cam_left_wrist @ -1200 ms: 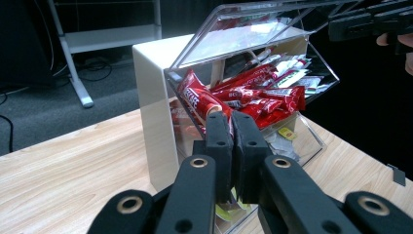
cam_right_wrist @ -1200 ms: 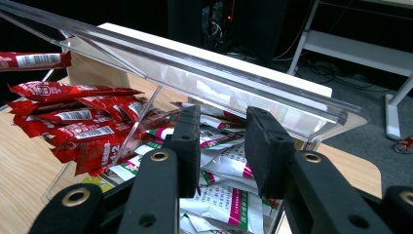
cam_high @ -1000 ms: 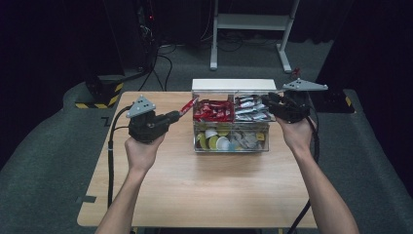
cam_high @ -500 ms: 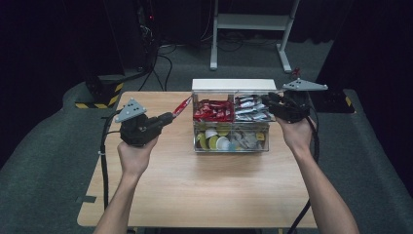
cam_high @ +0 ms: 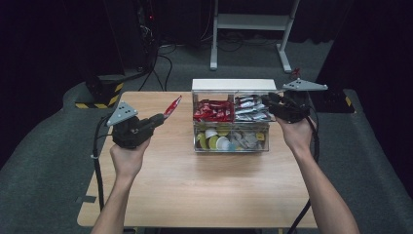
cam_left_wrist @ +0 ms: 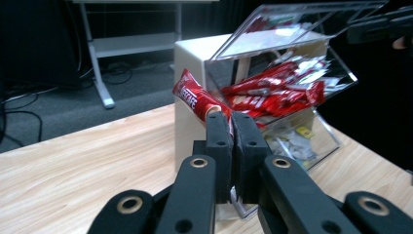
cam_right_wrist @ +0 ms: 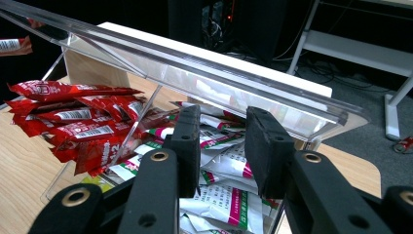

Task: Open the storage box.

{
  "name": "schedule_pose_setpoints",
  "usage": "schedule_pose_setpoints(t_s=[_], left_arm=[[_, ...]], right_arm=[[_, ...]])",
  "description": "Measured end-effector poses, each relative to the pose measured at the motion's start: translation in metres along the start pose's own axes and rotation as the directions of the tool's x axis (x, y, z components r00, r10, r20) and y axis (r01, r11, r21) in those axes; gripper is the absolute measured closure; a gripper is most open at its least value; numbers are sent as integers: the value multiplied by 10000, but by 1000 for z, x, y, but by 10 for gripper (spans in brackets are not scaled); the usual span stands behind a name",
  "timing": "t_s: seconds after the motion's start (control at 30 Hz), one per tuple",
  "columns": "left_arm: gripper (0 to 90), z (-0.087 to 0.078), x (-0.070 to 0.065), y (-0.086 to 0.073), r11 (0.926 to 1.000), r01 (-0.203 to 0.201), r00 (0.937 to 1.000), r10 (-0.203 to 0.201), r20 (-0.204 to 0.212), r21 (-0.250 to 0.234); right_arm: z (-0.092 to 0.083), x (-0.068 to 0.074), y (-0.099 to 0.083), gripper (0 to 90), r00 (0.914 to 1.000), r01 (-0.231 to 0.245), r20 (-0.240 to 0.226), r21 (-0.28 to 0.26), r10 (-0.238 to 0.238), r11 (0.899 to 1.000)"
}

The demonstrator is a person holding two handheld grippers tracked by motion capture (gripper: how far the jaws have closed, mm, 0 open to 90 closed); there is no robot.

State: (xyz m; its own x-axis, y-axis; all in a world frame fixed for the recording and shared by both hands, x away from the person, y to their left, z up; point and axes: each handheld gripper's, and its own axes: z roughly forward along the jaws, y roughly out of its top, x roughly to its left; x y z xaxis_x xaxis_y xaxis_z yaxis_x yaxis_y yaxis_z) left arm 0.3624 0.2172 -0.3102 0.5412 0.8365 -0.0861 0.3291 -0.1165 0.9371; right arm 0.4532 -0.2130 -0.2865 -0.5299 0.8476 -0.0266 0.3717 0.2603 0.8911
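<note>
- Bench point(cam_high: 195, 190): pale wood grain, smooth and matt.
- Organiser box point(cam_high: 231, 146): clear glossy plastic, its lid point(cam_right_wrist: 204, 73) catching reflections.
- Red sachet point(cam_left_wrist: 195, 100): shiny, crinkled foil.
- Left tongs point(cam_left_wrist: 232, 122): matt black plastic.
- Floor point(cam_high: 44, 161): grey carpet, rough.

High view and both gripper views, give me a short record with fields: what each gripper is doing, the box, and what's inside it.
left gripper: shut on a red sachet, held off to the left of the box
right gripper: at the box's right side, jaws slightly apart under the raised clear lid
box: clear plastic organiser on the wooden table
upper compartments: red sachets left, white sachets right
lower compartment: small round capsules
</note>
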Motion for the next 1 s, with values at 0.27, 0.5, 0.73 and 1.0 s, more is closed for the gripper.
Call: schedule_pose_setpoints(t_s=[0.27,0.5,0.73,1.0], left_arm=[[871,-2,10,-11,9996,255,9994,-253,-226,94],[871,-2,15,-20,9994,255,9987,-245,-443,228],[871,1,20,-29,9983,447,9975,-426,-558,363],[870,8,23,-40,9972,414,9963,-365,-779,629]], right_arm=[[0,0,0,670,10000,16,17,12,-16,10000],[0,1,0,669,10000,52,44,32,-52,10000],[0,1,0,668,10000,54,55,43,-54,10000],[-2,0,0,668,10000,32,80,35,-33,10000]])
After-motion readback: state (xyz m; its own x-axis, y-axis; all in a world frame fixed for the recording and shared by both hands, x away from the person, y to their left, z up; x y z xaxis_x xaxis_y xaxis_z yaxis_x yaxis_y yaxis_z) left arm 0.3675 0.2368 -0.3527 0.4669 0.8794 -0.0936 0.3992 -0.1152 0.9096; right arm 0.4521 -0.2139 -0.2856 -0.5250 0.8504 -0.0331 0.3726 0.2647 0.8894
